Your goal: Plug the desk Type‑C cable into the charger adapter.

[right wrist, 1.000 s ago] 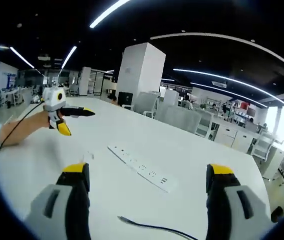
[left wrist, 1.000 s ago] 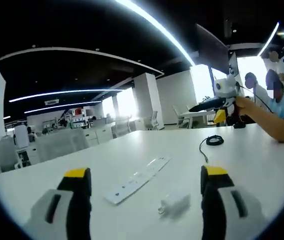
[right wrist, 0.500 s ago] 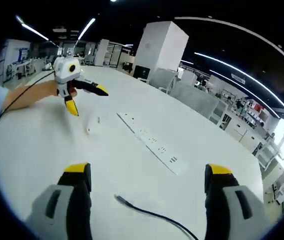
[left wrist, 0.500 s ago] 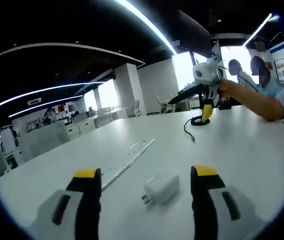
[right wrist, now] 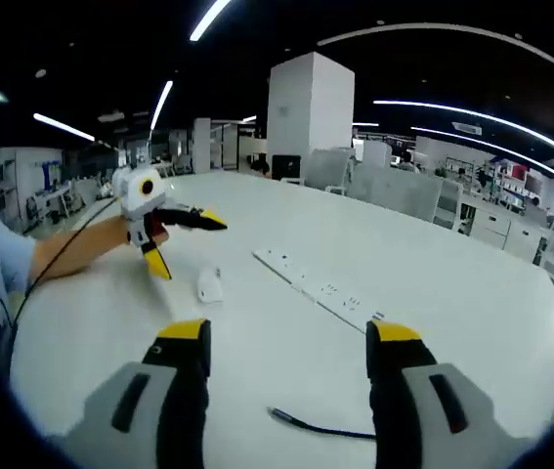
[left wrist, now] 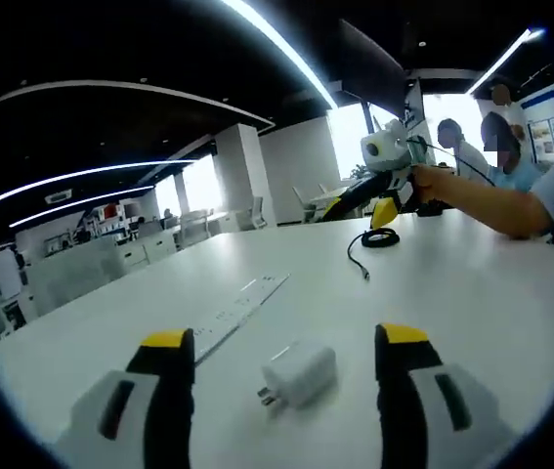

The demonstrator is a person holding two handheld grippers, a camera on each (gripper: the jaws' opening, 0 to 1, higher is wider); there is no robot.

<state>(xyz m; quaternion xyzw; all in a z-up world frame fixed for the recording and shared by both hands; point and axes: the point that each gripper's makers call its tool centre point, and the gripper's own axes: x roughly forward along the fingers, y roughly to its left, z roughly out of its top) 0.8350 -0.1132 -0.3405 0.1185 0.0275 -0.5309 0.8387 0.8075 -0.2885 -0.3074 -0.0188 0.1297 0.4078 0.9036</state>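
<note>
Left gripper [left wrist: 281, 357] is wide open over the white table [left wrist: 472, 293], nothing between its 2 jaws touching them. The charger [left wrist: 299, 373] lies flat on the table right between those jaws, prongs pointing toward the camera side, not gripped. Just past it there's a white power strip [left wrist: 240, 311] lying flat and running away at an angle.

Further out in the left gripper view you can see the right gripper [left wrist: 379, 191] held in a person's hand, hanging just above the coiled end of the black cable [left wrist: 382, 237].

In the right gripper view, the right gripper [right wrist: 286, 347] is open too, holding nothing. The cable's plug end [right wrist: 320, 427] lies on the table low between its jaws. Across the table, the left gripper [right wrist: 164, 234] sits just beside the charger [right wrist: 209, 285], with the power strip [right wrist: 320, 290] off to the side.
</note>
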